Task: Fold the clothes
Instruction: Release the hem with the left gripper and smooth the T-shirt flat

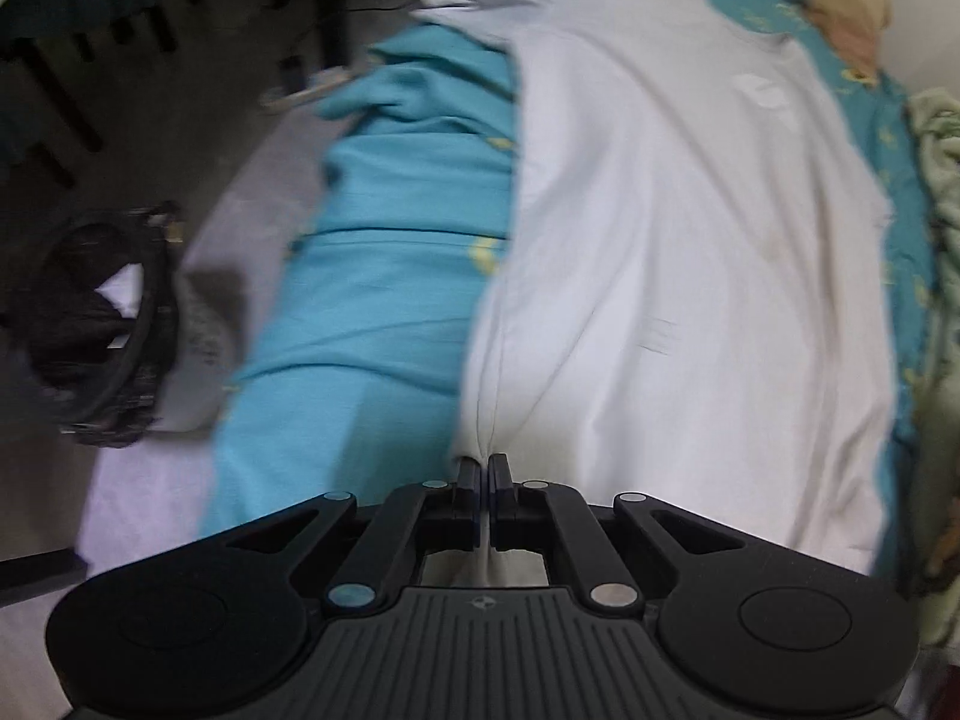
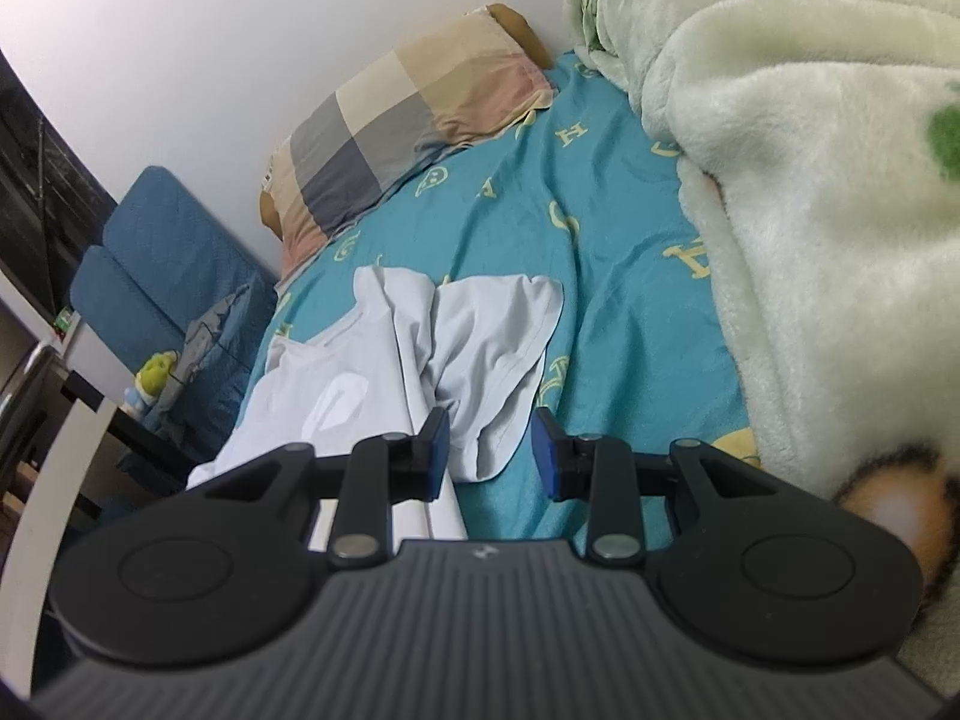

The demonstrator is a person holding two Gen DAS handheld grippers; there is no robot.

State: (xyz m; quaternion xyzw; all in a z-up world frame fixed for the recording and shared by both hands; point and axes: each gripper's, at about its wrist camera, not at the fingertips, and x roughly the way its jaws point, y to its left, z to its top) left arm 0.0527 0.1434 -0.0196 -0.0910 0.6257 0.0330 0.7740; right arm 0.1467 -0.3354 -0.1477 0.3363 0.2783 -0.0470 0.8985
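A white T-shirt (image 1: pixel 690 252) lies spread lengthwise on the teal bed sheet (image 1: pixel 384 300). My left gripper (image 1: pixel 485 468) is shut on the shirt's near edge, and the cloth bunches into folds at the jaws. In the right wrist view the same shirt (image 2: pixel 480 348) lies crumpled at its sleeve end on the sheet (image 2: pixel 630 276). My right gripper (image 2: pixel 491 450) is open, low over the shirt's sleeve, with cloth between its blue pads (image 2: pixel 438 450) and nothing gripped.
A fluffy cream blanket (image 2: pixel 810 180) is heaped along the right of the bed. A checked pillow (image 2: pixel 408 120) lies at the head by the wall. A blue chair (image 2: pixel 168 264) stands beside the bed. A dark basket (image 1: pixel 102 312) sits on the floor at left.
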